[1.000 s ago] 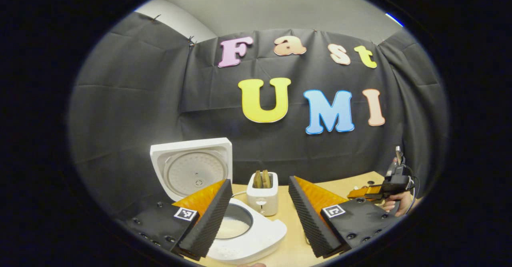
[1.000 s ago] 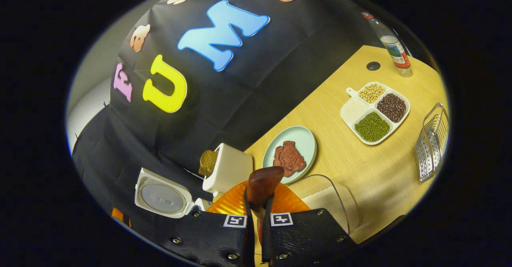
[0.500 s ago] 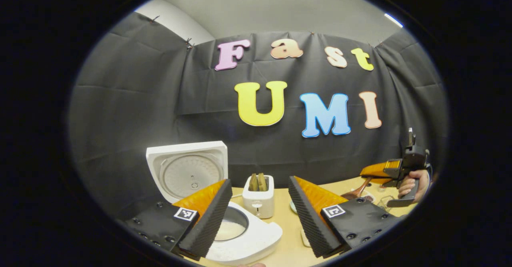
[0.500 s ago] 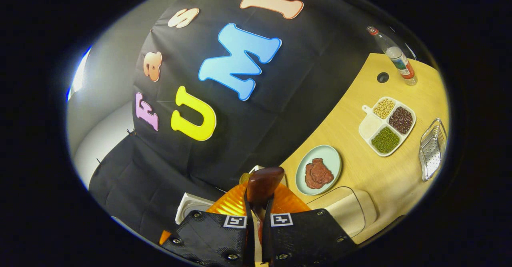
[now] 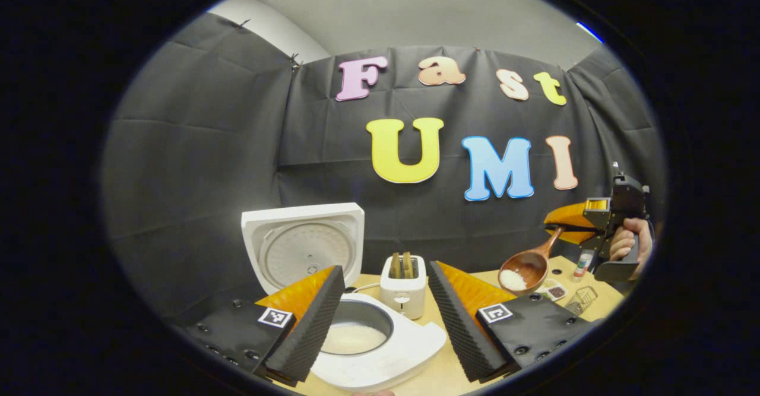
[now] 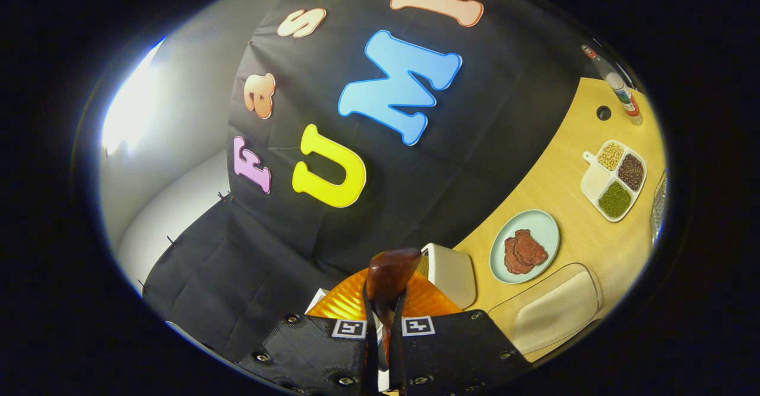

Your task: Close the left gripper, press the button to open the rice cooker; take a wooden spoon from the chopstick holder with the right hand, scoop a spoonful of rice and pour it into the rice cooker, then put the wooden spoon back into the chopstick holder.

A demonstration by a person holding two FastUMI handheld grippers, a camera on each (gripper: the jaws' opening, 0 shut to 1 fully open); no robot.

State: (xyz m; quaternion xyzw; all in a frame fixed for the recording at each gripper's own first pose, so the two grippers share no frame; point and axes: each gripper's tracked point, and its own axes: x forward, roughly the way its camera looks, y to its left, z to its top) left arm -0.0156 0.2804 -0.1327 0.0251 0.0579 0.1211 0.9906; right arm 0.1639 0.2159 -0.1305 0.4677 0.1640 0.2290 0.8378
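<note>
The white rice cooker (image 5: 386,348) stands open at the lower left of the left gripper view, its lid (image 5: 303,250) upright and rice in the pot (image 5: 354,338). My left gripper (image 5: 380,313) hangs open just in front of it. At the right, a hand holds my right gripper (image 5: 561,225) high above the table, shut on the handle of a wooden spoon (image 5: 525,265) whose bowl carries a little white rice. In the right gripper view the spoon (image 6: 389,274) sticks out between the closed fingers of my right gripper (image 6: 382,319).
A white toaster (image 5: 402,283) with bread stands behind the cooker. In the right gripper view the wooden table (image 6: 570,206) holds a pale plate with meat (image 6: 525,246), a divided dish of beans (image 6: 614,179), a clear container (image 6: 549,307) and a bottle (image 6: 620,90).
My right gripper has risen well above the table with the spoon, whose bowl now shows rice. The left gripper has barely shifted and stays open.
</note>
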